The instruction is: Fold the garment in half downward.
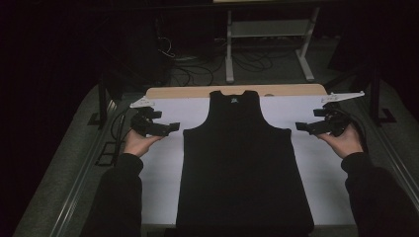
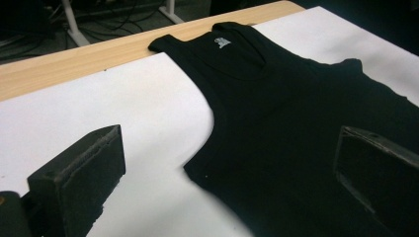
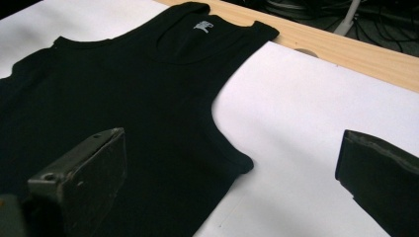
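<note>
Clearly the vest (image 1: 244, 163) lies flat and face up in the middle of the white sheet (image 1: 165, 165) on the tabletop (image 1: 178, 92), neck toward the far edge and hem toward the person; its straps reach the bare wooden strip beyond the sheet, and a small label (image 2: 221, 42) shows inside the neckline. Either side of it, level with the armholes, a gripper is held just off the cloth: the left gripper (image 1: 165, 129) near the left armhole, the right gripper (image 1: 305, 127) near the right one; both point inward at the vest. Each stands released, jaws wide apart and grasping nothing; neither touches the fabric.

Judging from this, the work in hand is folding, and the first pinch at the side edges is not yet made. The risks lie there; a jaw coming in too flat could push the thin cloth into a ridge instead of getting under it; a bite too deep could catch the sheet along with the vest and drag it; uneven pinches left and right would skew the fold; lifting one side early would pull the vest off centre.
</note>
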`<state>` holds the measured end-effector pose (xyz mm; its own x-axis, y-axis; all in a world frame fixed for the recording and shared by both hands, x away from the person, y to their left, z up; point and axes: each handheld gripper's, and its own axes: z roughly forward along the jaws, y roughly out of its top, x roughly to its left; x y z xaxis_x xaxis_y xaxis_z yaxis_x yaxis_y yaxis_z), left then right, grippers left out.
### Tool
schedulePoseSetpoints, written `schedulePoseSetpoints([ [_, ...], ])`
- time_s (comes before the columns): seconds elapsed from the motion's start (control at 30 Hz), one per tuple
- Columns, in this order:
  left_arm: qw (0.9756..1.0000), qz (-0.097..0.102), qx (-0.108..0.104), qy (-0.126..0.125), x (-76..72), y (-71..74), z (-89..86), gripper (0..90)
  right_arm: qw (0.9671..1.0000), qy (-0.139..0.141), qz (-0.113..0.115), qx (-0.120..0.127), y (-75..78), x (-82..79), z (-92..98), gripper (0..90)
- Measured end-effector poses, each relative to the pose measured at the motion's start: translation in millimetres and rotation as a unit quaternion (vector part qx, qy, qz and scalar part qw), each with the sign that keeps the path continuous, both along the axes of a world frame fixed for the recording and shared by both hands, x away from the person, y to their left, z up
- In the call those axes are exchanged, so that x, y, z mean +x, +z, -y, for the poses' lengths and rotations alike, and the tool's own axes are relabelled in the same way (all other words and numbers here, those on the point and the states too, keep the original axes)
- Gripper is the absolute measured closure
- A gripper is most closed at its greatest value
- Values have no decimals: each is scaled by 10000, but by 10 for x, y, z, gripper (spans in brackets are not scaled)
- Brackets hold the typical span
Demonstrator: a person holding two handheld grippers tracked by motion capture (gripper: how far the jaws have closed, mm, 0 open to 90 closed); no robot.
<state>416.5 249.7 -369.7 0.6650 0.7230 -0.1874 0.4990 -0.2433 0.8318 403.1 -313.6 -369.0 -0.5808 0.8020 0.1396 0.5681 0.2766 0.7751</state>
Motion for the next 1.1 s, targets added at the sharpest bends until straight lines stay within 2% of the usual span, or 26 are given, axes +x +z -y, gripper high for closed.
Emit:
schedulePoseSetpoints([
  [0.17, 9999, -80, -64, 5, 83, -84, 50, 0, 10000, -39, -33, -32, -9, 79, -18, 0],
  [0.3, 9999, -164, 27, 14, 154, -138, 77, 0, 9999, -67, -83, -30, -30, 135, -20, 0],
  [0.37, 9998, -185, -8, 43, 179, -167, 69, 0, 9999, -70, -84, -29, -52, 152, -21, 0],
  [0.47, 9994, -271, -176, 148, 227, -236, 65, 0, 9999, -61, -125, -58, -108, 188, -23, 0],
  [0.57, 9991, -304, -278, 132, 263, -292, 117, 0, 9997, -95, -206, -77, -180, 240, -31, 0],
  [0.73, 9992, -371, -138, 47, 309, -365, 186, 0, 9996, -64, -254, -61, -258, 287, -75, 0],
  [0.9, 9989, -466, -5, 87, 357, -449, 172, 0, 9993, -74, -352, -127, -341, 328, -92, 0],
  [0.97, 9987, -487, 56, 115, 373, -480, 168, 0, 9992, -100, -383, -81, -378, 351, -90, 0],
  [1.1, 9989, -406, 158, 182, 382, -497, 164, 0, 9989, -147, -439, -68, -445, 384, -99, 0],
])
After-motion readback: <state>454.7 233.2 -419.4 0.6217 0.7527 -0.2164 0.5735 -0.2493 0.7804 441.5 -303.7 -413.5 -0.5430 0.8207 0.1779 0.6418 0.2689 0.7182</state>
